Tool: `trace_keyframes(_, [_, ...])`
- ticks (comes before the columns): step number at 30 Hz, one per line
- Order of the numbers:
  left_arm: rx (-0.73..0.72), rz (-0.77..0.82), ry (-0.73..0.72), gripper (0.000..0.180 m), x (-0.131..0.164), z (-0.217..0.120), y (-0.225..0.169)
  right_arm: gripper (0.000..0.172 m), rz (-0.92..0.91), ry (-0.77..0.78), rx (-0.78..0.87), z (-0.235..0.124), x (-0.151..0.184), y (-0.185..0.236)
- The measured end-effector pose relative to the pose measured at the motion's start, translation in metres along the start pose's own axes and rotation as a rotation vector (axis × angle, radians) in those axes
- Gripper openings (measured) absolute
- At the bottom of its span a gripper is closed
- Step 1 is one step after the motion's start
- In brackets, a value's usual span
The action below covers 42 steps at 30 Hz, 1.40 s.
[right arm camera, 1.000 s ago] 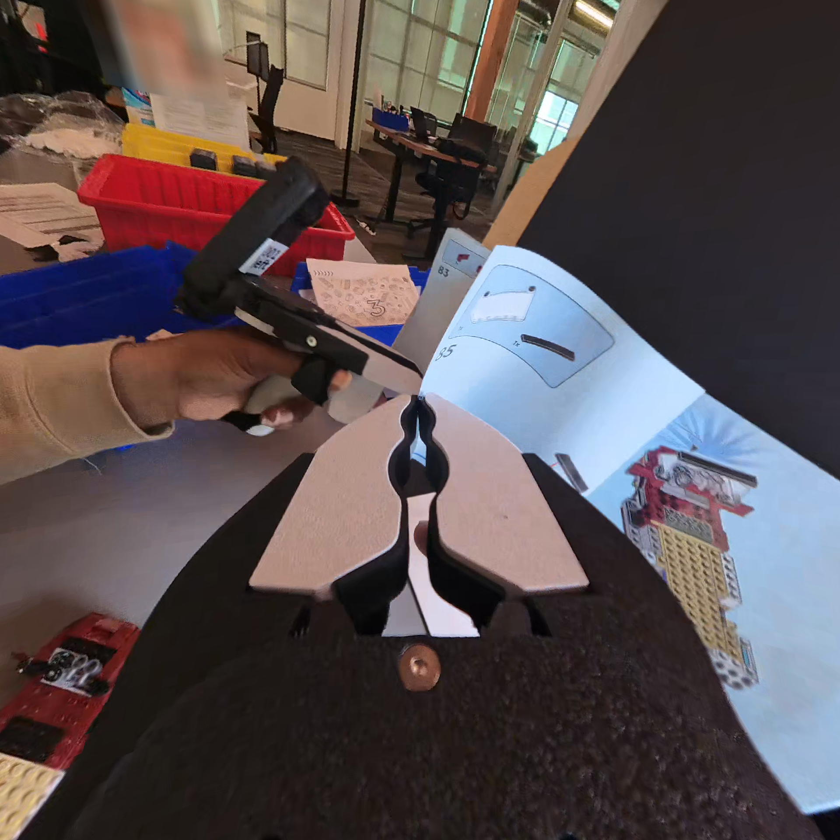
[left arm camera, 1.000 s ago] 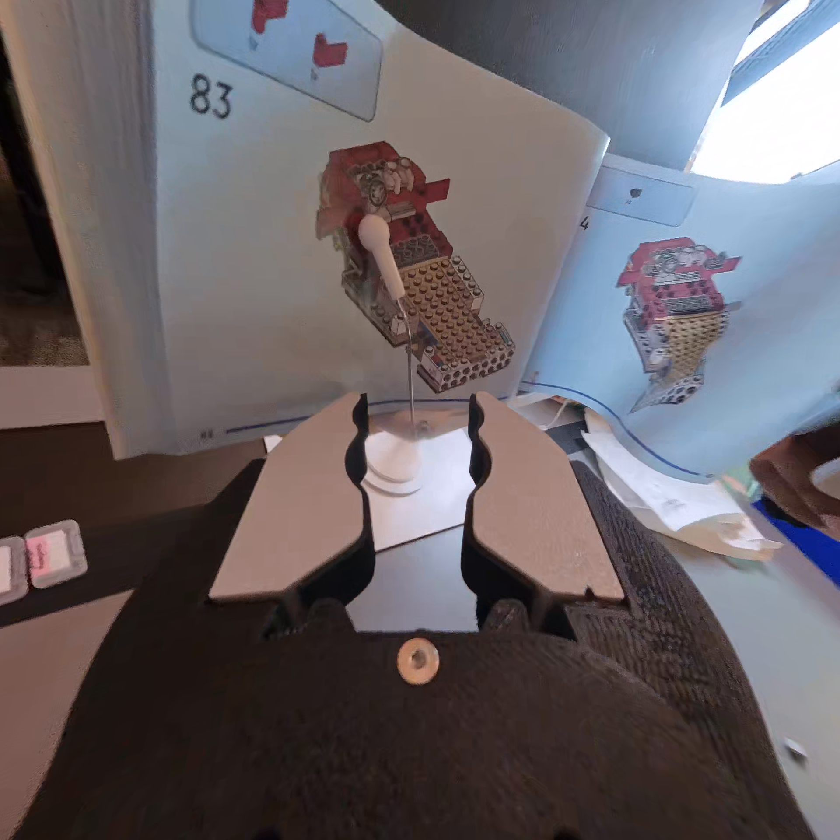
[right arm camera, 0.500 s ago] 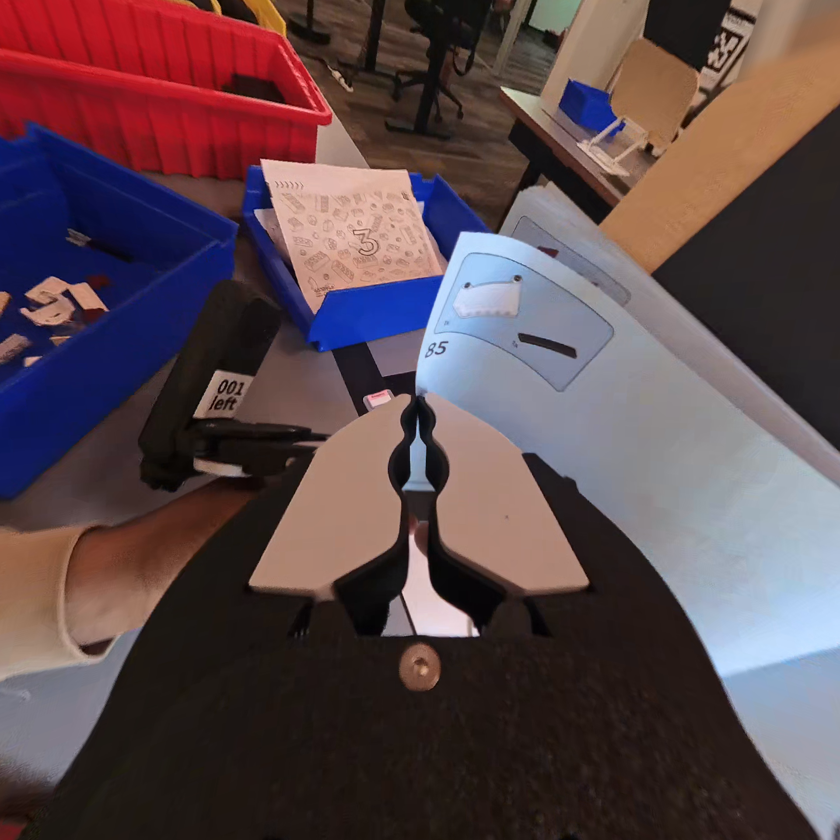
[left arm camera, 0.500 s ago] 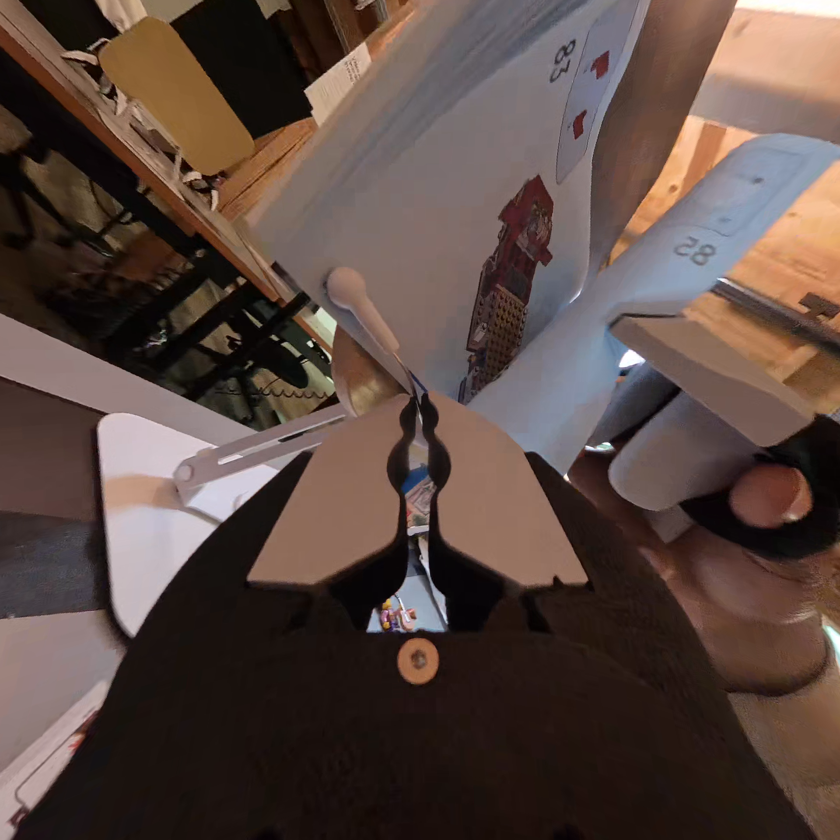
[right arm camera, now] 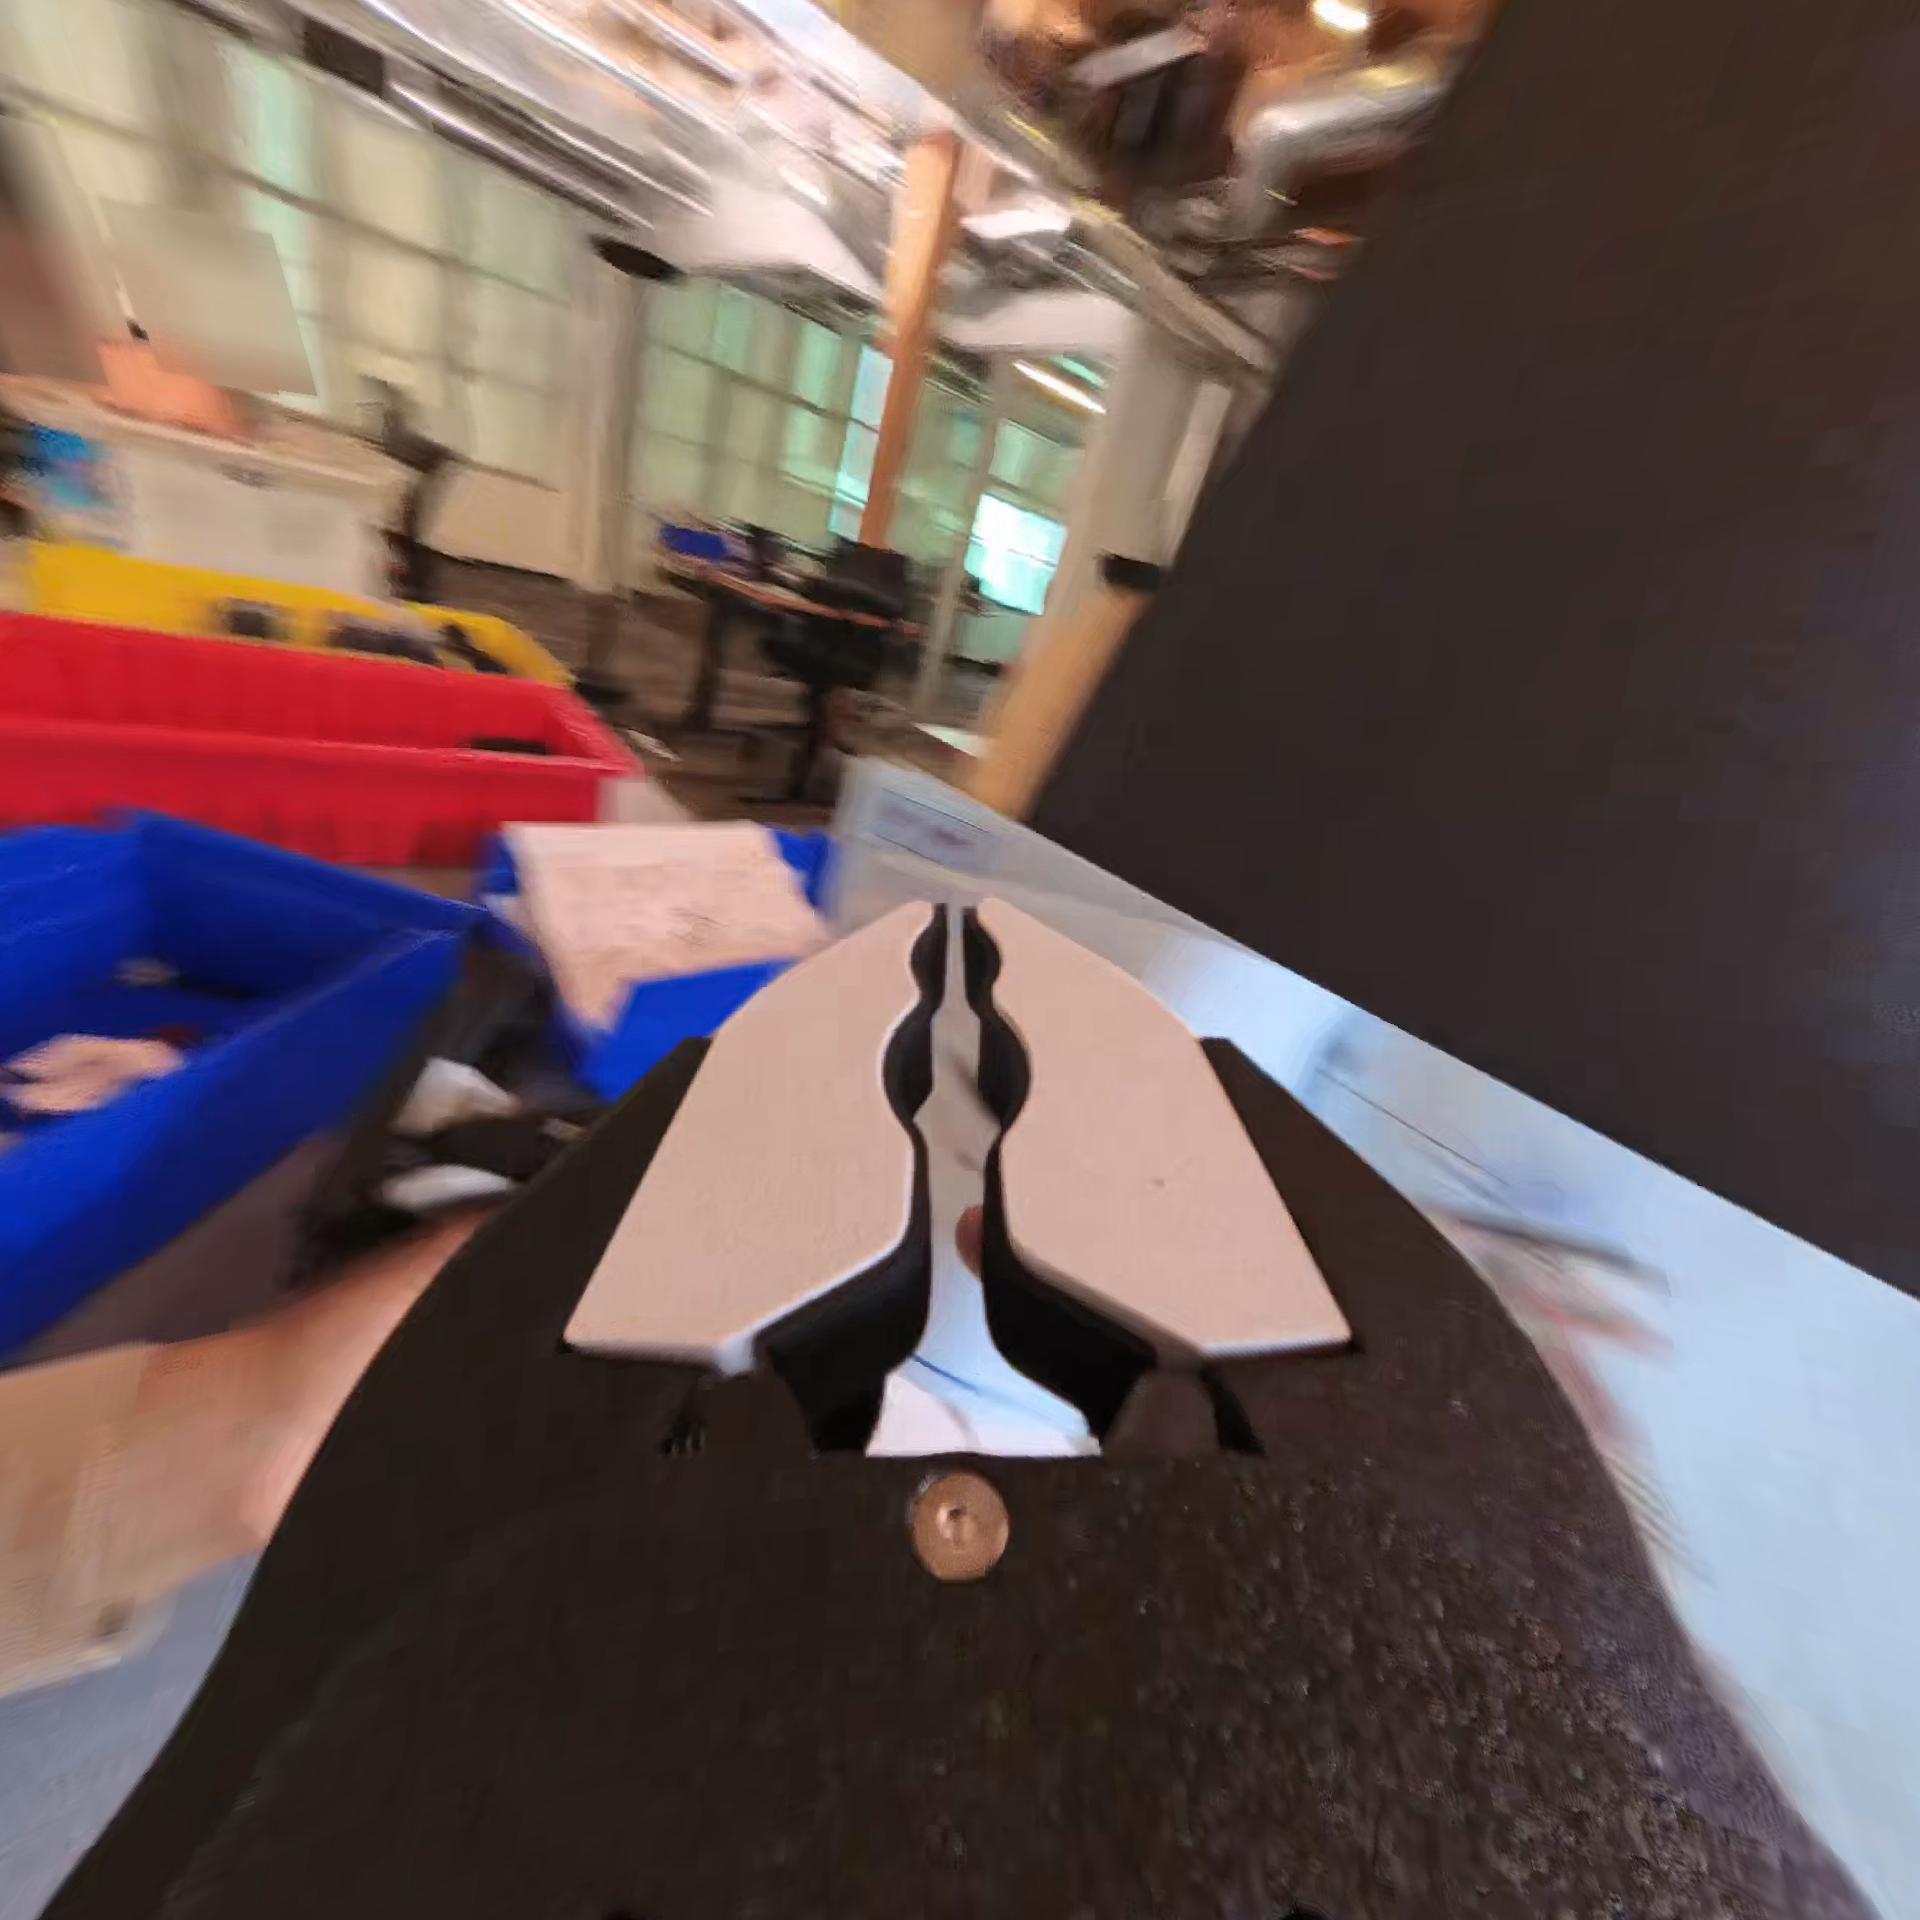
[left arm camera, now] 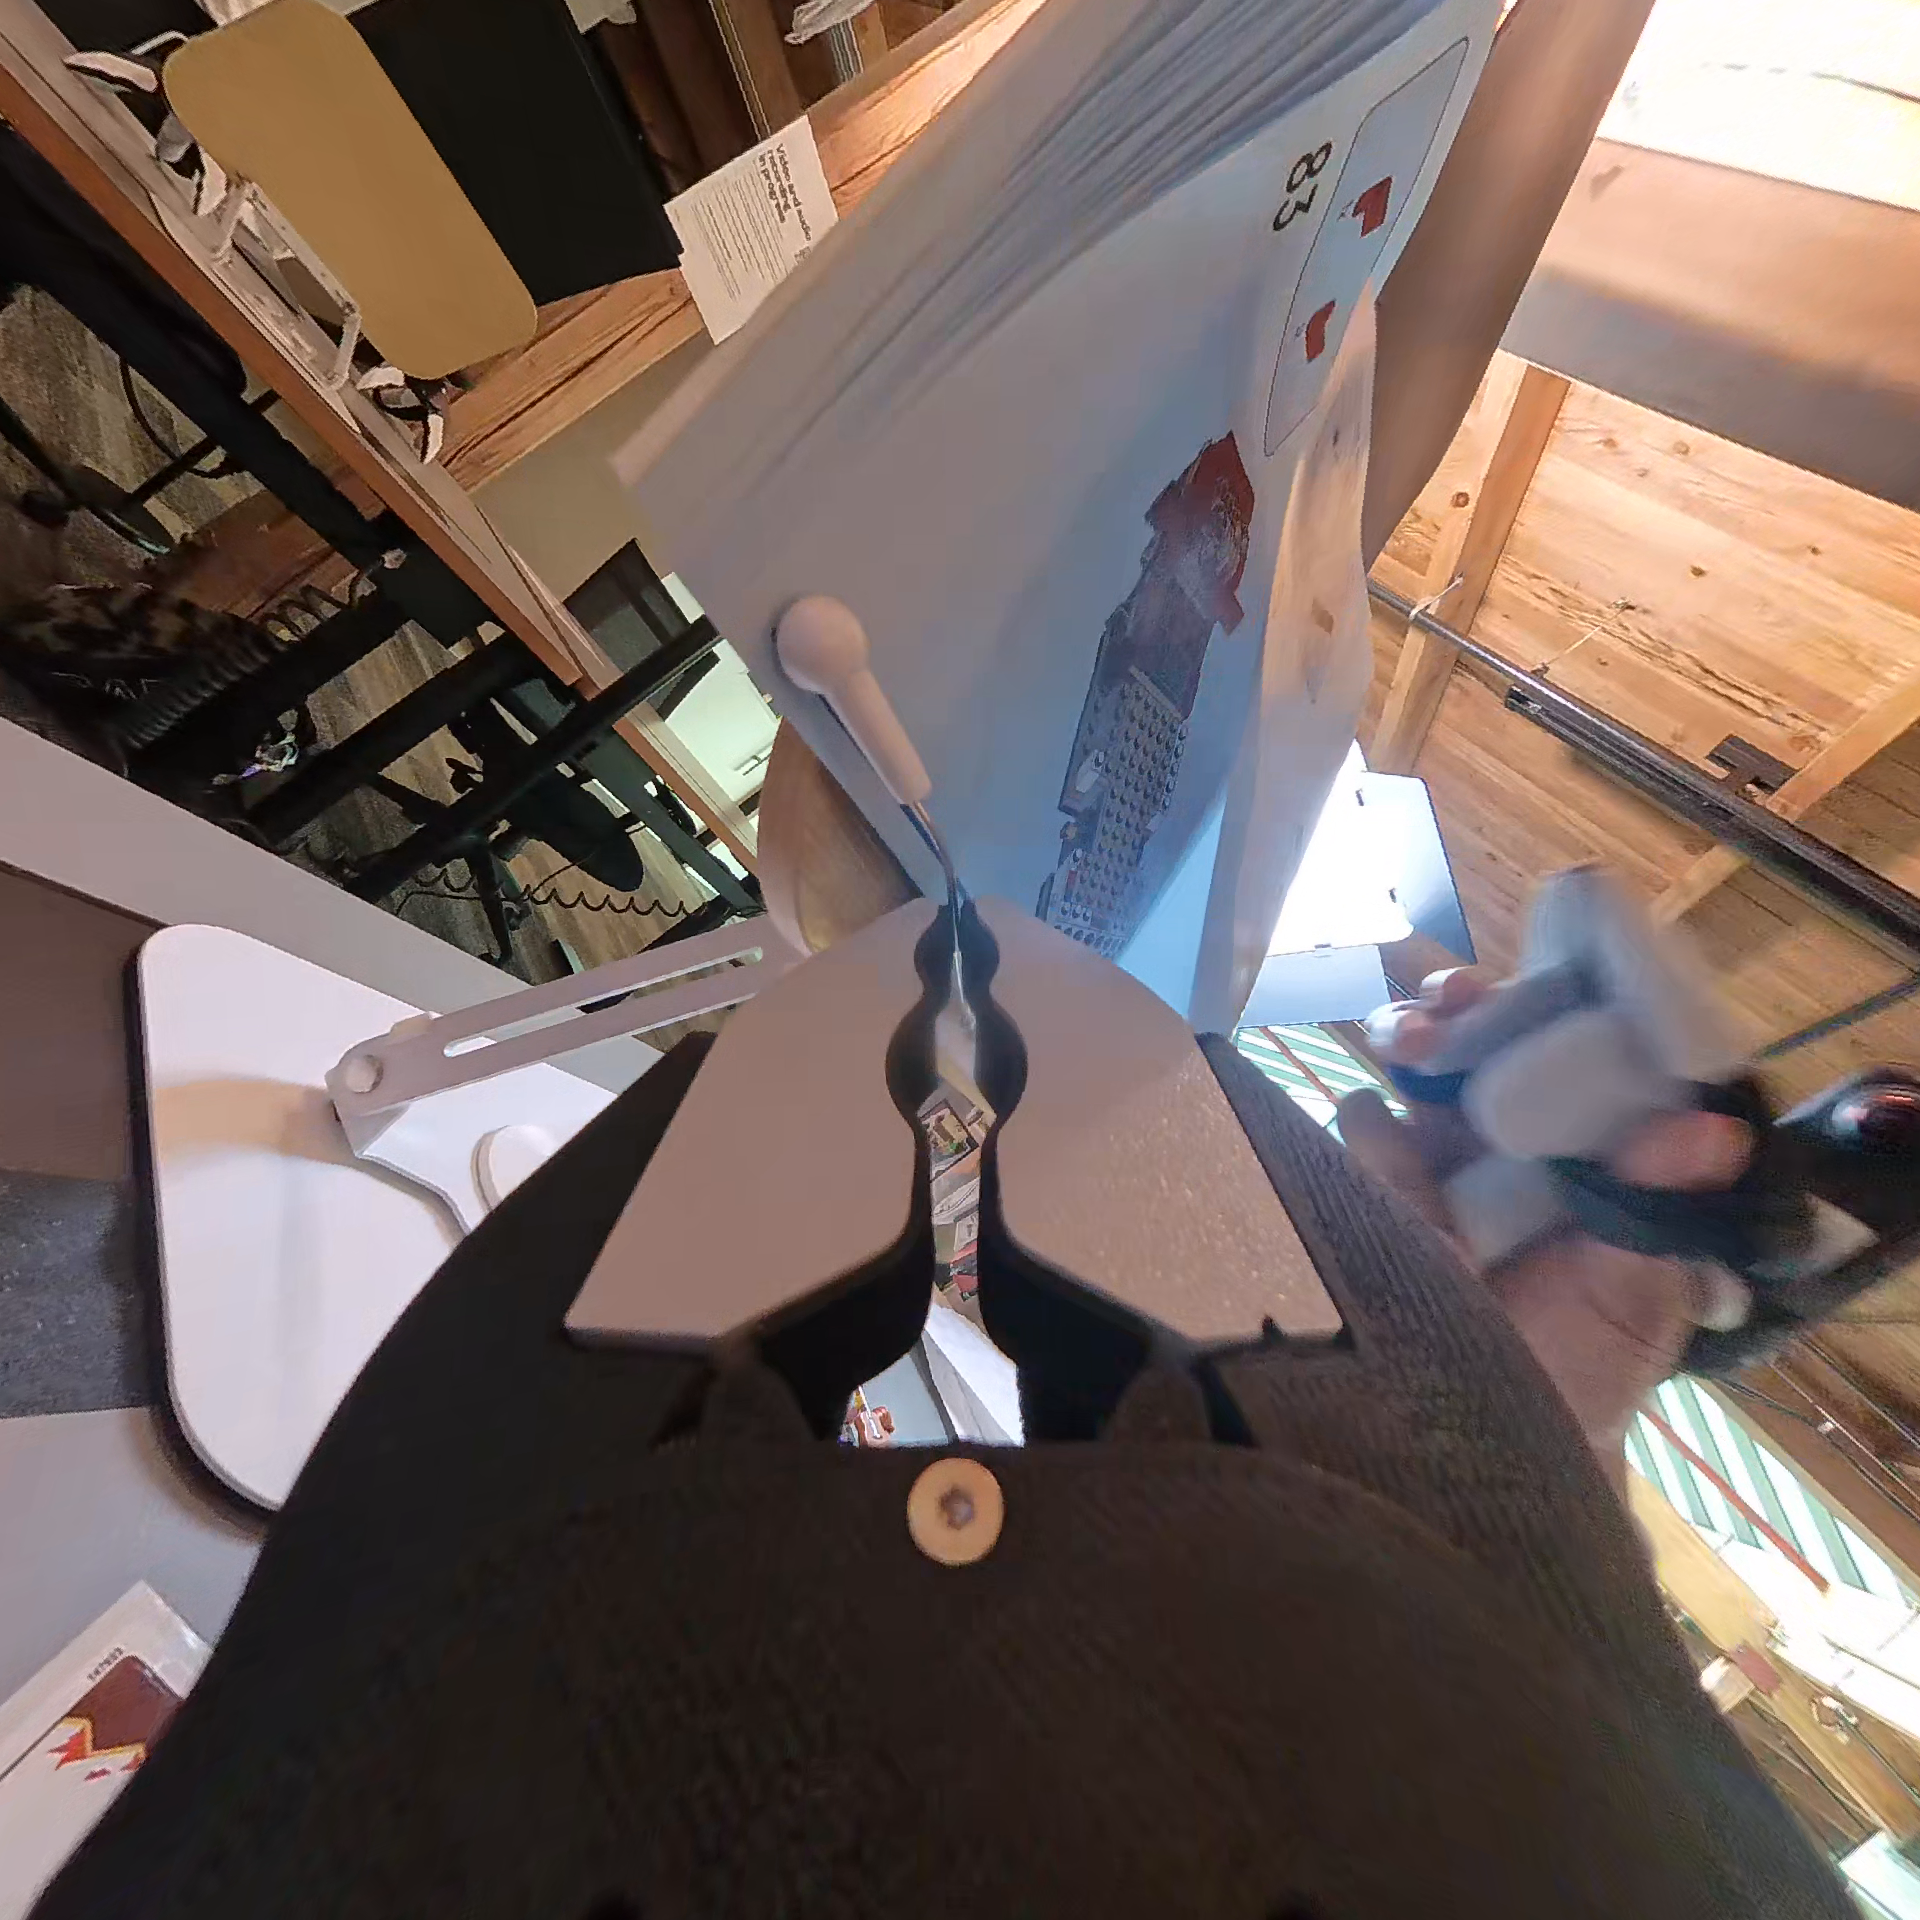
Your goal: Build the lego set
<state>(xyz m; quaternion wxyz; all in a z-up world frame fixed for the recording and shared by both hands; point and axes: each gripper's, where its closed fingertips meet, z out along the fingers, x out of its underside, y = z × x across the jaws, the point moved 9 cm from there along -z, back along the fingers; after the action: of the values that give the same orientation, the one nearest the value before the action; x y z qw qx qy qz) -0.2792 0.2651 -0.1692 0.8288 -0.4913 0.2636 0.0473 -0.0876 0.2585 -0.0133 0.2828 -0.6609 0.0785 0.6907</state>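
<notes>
Booklet pages, thin, floppy, tear-prone, stand at 12 o'clock ahead of left gripper, pinched shut on page-holder wire; right gripper nearly closed, edge-on page between fingers.

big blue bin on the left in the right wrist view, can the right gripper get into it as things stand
Probably yes: the big blue bin is open-topped and uncovered, just left of the right gripper. Its fingers are nearly closed though, so picking anything out would need them opened first.
</notes>
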Motion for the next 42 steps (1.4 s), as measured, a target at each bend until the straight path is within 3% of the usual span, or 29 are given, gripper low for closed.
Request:
trace_keyframes(1, [-0.002, 0.004, -0.001, 0.001, 0.0, 0.0, 0.0, 0.0, -0.028, 0.08, 0.082, -0.008, 0.011, -0.022])
trace_keyframes(3, [-0.003, 0.011, -0.008, 0.001, 0.001, -0.001, 0.0, 0.0, -0.106, 0.256, 0.079, -0.01, 0.037, -0.046])
trace_keyframes(6, [0.035, -0.04, -0.037, 0.001, 0.004, -0.002, 0.004, 0.0, -0.29, 0.373, 0.012, 0.01, 0.06, -0.033])
trace_keyframes(9, [0.066, -0.074, -0.075, 0.002, 0.012, -0.007, 0.01, 0.0, -0.46, 0.486, 0.065, 0.039, 0.066, -0.013])
trace_keyframes(13, [0.104, -0.137, -0.118, 0.001, 0.019, -0.009, 0.012, 0.0, -0.476, 0.589, 0.114, 0.057, 0.063, -0.005])
trace_keyframes(17, [0.036, -0.089, -0.129, 0.001, 0.018, -0.009, 0.002, 0.0, -0.474, 0.615, 0.144, 0.06, 0.062, -0.003])
trace_keyframes(23, [-0.185, 0.501, 0.002, 0.001, 0.008, 0.003, -0.037, 0.0, -0.484, 0.588, 0.153, 0.06, 0.066, -0.002])
trace_keyframes(27, [-0.269, 1.101, 0.263, 0.001, 0.014, 0.033, -0.067, 0.0, -0.453, 0.555, 0.138, 0.058, 0.068, -0.006])
trace_keyframes(31, [-0.292, 1.566, 0.501, 0.001, 0.024, 0.053, -0.075, 0.0, -0.402, 0.538, 0.108, 0.056, 0.07, -0.007])
trace_keyframes(33, [-0.262, 1.669, 0.579, 0.002, 0.022, 0.054, -0.077, 0.0, -0.39, 0.53, 0.076, 0.054, 0.073, -0.007])
trace_keyframes(36, [-0.204, 1.704, 0.664, 0.002, 0.02, 0.054, -0.078, 0.0, -0.314, 0.5, -0.01, 0.044, 0.073, -0.006])
trace_keyframes(42, [-0.209, 1.858, 0.669, 0.003, 0.026, 0.052, -0.08, 0.0, -0.201, 0.432, 0.047, 0.009, 0.087, -0.029])
